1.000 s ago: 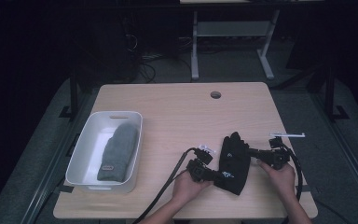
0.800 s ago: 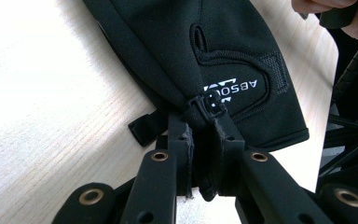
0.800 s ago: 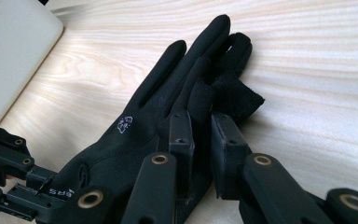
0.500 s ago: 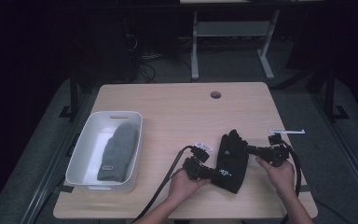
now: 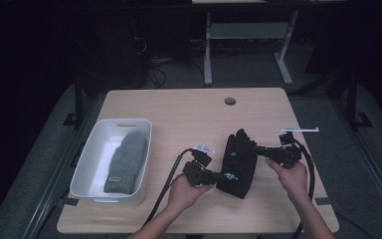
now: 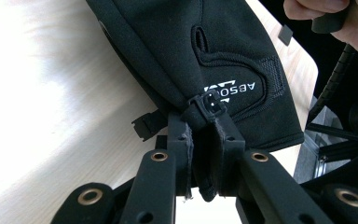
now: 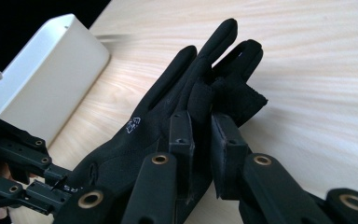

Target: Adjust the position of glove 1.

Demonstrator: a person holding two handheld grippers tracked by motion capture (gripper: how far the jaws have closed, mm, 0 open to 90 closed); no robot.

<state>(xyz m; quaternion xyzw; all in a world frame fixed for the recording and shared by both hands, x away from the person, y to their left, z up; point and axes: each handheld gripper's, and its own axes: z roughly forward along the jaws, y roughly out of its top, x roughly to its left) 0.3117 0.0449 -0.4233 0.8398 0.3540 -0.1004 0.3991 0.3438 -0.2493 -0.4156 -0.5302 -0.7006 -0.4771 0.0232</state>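
Looking biggest first: table (image 5: 179, 107) fills mid-frame in the high view, w/ the white bin (image 5: 93, 149) at centre-left holding a grey beanie (image 5: 124, 162).

Black glove (image 5: 238, 159) sits right of centre, betw. your two grippers. You've got it pinched at both ends. Left gripper (image 6: 204, 140) is clamped narrow on the cuff edge, right by the small clip (image 6: 209, 103); right gripper (image 7: 201, 122) is closed on the thumb-side fabric, w/ the glove's fingers pointing to the upper middle of that view.

Risks, as I judge them:
- Both bites are thin, on fabric edges only. Pull the hands apart too hard and one end prob. slips out, and the glove drops or swings.
- Cuff grip sits near the clip; it could snag or pop free.
- Cables (image 5: 171, 179) trail near the bin; a sweep leftward may drag on its rim.
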